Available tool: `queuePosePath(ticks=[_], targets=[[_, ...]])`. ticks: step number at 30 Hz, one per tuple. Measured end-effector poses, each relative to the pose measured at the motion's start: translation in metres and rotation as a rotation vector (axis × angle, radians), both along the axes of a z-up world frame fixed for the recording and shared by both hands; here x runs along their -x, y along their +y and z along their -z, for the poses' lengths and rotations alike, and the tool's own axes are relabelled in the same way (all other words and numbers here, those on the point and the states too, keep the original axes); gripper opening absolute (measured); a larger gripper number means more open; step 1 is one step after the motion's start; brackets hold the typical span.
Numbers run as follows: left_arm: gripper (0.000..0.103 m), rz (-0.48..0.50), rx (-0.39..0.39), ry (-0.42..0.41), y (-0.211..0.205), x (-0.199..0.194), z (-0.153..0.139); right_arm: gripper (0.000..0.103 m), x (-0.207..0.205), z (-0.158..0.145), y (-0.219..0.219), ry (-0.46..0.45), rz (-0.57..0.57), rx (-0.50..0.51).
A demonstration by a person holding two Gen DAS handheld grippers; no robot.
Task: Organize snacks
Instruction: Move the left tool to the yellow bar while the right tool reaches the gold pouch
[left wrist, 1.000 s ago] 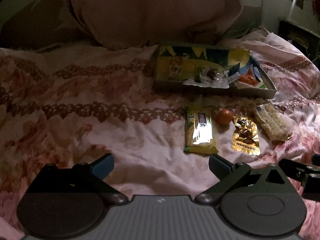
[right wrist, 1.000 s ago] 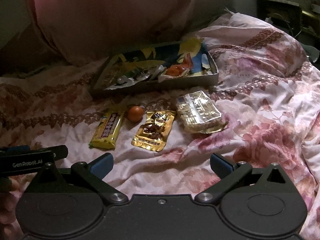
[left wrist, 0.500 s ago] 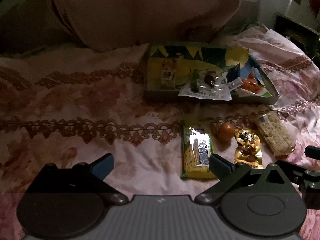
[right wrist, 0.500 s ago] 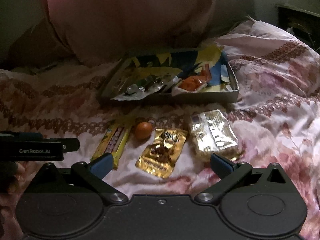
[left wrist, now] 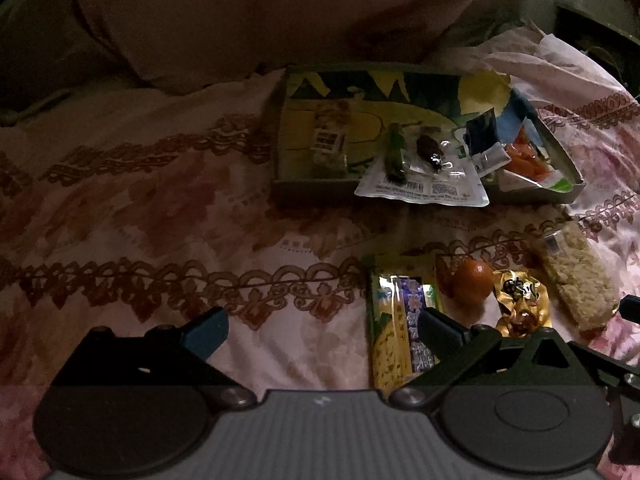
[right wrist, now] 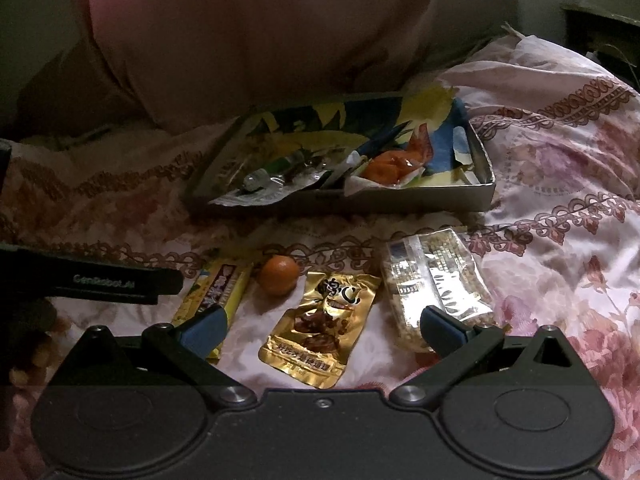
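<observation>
On the floral bedspread lies a row of snacks: a yellow bar [left wrist: 398,328] [right wrist: 218,292], a small orange fruit [left wrist: 472,282] [right wrist: 279,275], a gold pouch [left wrist: 520,304] [right wrist: 320,332] and a clear pack of crisp cakes [left wrist: 576,276] [right wrist: 436,284]. Behind them sits a shallow printed box [left wrist: 312,194] [right wrist: 440,198] with several packets inside. My left gripper [left wrist: 320,330] is open above the bedspread, its right finger over the yellow bar. My right gripper [right wrist: 322,326] is open, straddling the gold pouch.
A large pink pillow [left wrist: 260,12] [right wrist: 260,28] rises behind the box. Dark furniture [left wrist: 600,40] stands at the far right. The left gripper's body [right wrist: 92,280] juts in at the left of the right wrist view. Bare bedspread [left wrist: 140,220] stretches left.
Both grippers have moved forward and down toward the snack row, which now looms larger. Both stay open; nothing has been taken hold of.
</observation>
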State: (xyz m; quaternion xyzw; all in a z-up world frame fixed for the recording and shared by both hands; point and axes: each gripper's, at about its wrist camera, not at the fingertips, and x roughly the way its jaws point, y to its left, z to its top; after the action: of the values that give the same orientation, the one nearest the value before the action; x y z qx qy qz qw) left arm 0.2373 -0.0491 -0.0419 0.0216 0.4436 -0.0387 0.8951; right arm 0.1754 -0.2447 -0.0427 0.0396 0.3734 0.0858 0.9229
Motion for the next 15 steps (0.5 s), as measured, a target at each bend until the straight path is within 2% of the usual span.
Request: queuePosePath(ticks=[10, 15], targets=[[0.103, 0.043, 0.028, -0.001, -0.001, -0.006, 0.013, 0.102, -0.010, 0.016, 0.003, 0.054, -0.025, -0.002], [0.103, 0.063, 0.048, 0.016, -0.002, -0.009, 0.018, 0.099, -0.013, 0.023, 0.005, 0.071, -0.028, -0.005]])
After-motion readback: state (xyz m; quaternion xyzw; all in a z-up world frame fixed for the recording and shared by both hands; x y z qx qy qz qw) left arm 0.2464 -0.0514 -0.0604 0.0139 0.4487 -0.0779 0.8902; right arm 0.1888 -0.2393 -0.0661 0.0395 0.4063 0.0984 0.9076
